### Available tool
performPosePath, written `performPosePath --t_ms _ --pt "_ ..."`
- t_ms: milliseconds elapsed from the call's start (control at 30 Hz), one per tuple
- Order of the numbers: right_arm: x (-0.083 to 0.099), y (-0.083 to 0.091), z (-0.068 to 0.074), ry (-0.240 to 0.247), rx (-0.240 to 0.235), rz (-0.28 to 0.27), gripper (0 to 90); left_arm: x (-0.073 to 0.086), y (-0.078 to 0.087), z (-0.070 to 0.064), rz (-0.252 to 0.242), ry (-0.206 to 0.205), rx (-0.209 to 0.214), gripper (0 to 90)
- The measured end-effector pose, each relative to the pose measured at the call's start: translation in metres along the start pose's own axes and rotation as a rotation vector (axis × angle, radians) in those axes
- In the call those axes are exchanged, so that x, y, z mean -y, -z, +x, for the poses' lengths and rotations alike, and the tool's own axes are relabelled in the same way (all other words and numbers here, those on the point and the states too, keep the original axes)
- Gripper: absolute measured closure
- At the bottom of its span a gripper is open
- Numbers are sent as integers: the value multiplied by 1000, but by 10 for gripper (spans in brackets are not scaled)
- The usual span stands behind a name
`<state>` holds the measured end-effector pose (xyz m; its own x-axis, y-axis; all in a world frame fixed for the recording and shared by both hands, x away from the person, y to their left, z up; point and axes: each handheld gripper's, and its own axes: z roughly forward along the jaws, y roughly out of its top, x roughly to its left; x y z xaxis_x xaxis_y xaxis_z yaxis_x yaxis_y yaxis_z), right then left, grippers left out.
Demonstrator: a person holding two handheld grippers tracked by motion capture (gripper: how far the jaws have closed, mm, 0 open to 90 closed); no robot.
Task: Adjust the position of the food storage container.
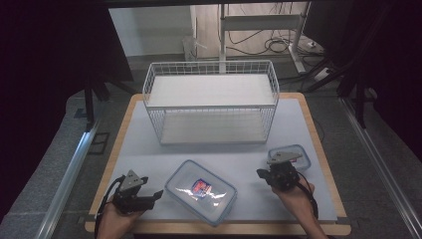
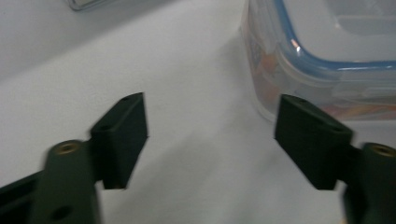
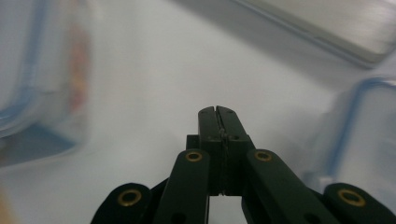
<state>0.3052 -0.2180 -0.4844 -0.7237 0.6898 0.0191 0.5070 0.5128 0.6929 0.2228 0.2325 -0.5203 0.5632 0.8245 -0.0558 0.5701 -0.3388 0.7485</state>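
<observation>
Nothing looks done yet: the big box (image 1: 200, 191) at 6 o'clock lies untouched, left gripper (image 2: 210, 135) spread apart, right gripper (image 3: 218, 116) closed and empty.

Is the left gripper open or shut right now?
Open. In the left gripper view the left gripper has its two black jaws wide apart with bare table between them, beside the big container.

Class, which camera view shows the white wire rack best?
The high view: the white wire rack stands whole at the table's far side, both shelves visible. The right gripper view catches what may be its blurred lower edge; the left gripper view gives nothing recognisable of it.
</observation>
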Motion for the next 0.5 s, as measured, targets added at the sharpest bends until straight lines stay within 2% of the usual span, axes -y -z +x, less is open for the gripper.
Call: performPosePath --t_ms 33,67,100,133,233,300,367,400,433,467,500 --pt "0 0 0 0 0 0 896 0 0 0 0 0 0 325" --pt "4 5 10 7 -38 -15 896 -1 2 0 -9 5 5 378" --pt "4 5 10 7 -38 -15 896 -1 2 0 -9 5 5 435" --pt "6 8 16 14 -55 -26 896 -1 3 1 -12 6 10 435" --pt "13 15 35 34 -105 -46 897 -4 1 2 -13 22 23 621" --pt "17 17 48 49 -141 -48 897 -6 -3 2 -9 22 50 729" --pt "21 17 60 64 -173 -38 896 -7 -8 1 10 16 65 798" --pt "25 14 71 80 -205 -18 896 -8 -11 0 19 16 70 842" --pt "25 14 71 80 -205 -18 896 -9 -14 -1 23 15 80 842" --pt "27 9 80 86 -233 2 896 -10 -16 -3 25 18 89 858" --pt "27 9 80 86 -233 2 896 -11 -17 -4 26 18 93 858"
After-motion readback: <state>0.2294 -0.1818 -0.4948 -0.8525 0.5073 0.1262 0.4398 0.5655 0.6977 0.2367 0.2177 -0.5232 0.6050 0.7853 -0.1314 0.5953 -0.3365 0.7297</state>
